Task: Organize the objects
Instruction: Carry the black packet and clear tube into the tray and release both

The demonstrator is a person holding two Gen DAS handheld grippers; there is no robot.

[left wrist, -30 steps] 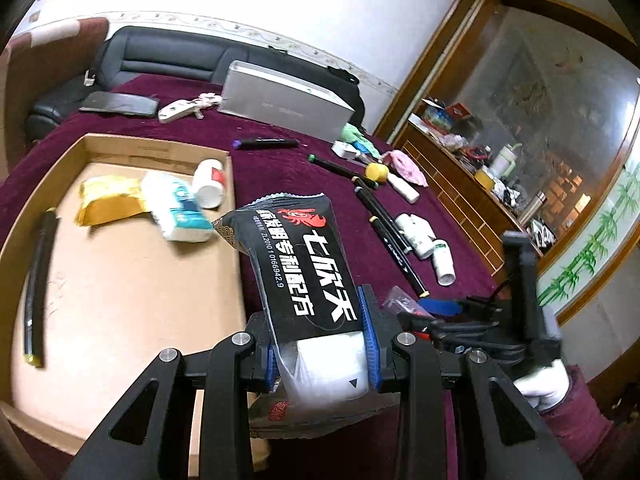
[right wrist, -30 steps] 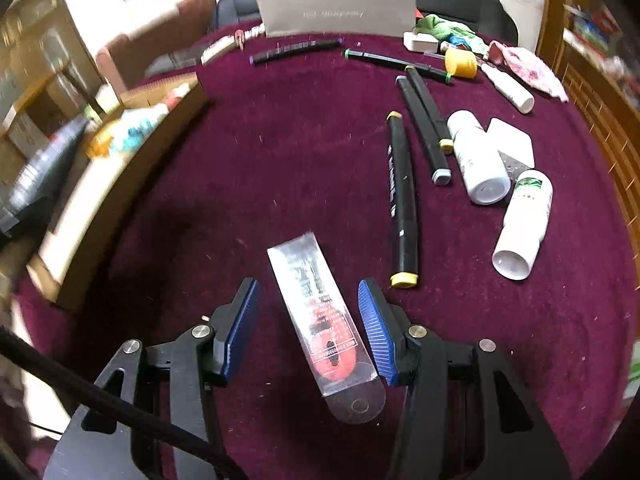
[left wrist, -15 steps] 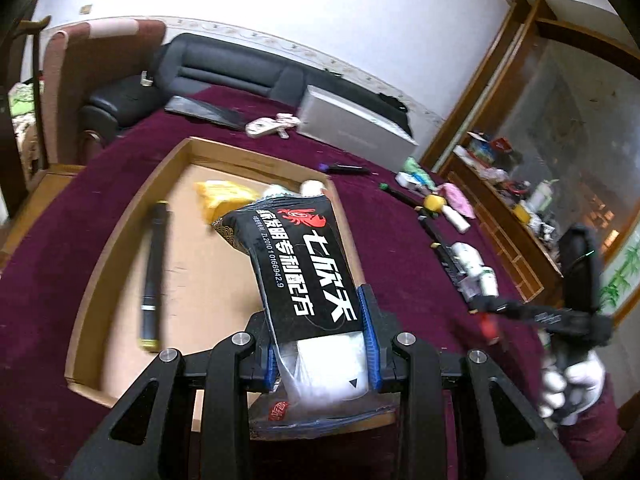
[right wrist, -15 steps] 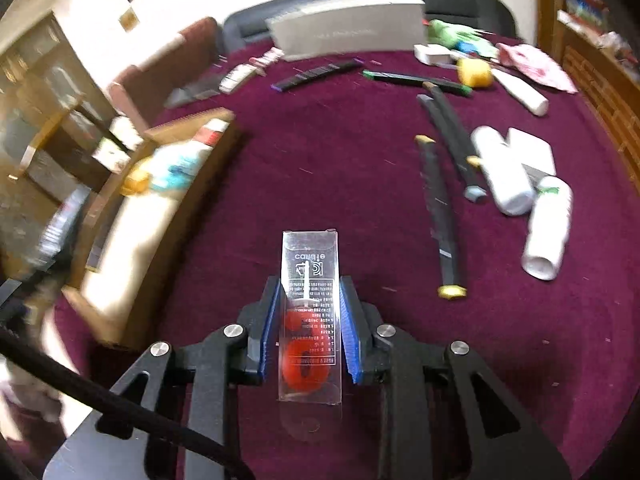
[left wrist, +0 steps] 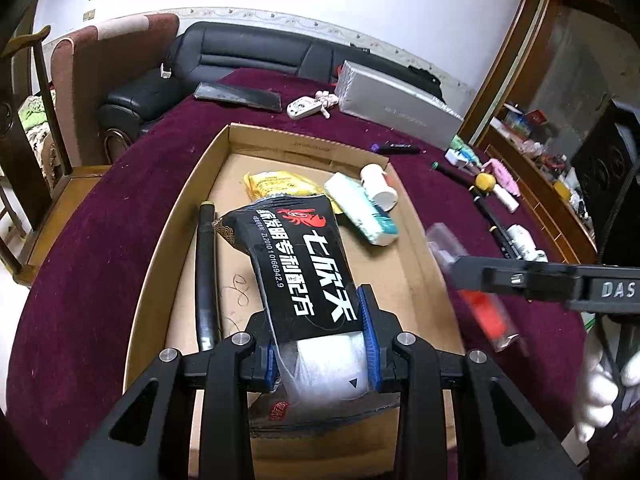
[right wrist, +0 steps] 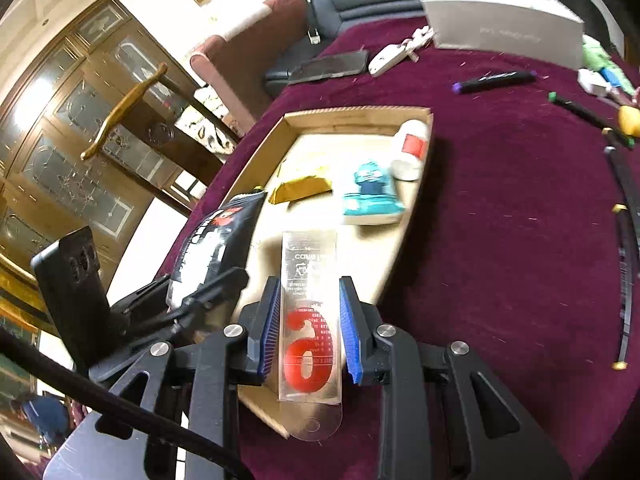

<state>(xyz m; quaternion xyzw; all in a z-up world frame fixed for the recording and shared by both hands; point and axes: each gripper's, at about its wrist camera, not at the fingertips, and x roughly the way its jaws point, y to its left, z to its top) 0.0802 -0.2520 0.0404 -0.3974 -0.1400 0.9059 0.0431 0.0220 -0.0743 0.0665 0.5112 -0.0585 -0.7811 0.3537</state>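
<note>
Nearest the left wrist camera, the left hand-held gripper is clamped narrow on a black plastic sachet with white and red printed lettering, which juts forward over the shallow brown cardboard tray. In the right wrist view, the right hand-held gripper has just been closing and now pinches a clear flat plastic packet with a red figure inside. That packet hangs over the tray's near right corner.

Both items look bound for the tray, so the step in hand is the placing. To do it well, I would lower each item until it is close to the tray floor before letting go, since a flat packet dropped from height may skid or land on the rim. The bare cardboard in the near half looks like the best landing spot. The two grippers are close together here, so releasing one at a time would avoid a clash.

Farther in, a long black marker pen lies along the tray's left side. Beyond it lie a yellow foil pouch, a white and teal tissue pack and a small white bottle. Outside the tray, on the maroon cloth of the bench, more dark pens wait near a grey rectangular box at the far edge.
</note>
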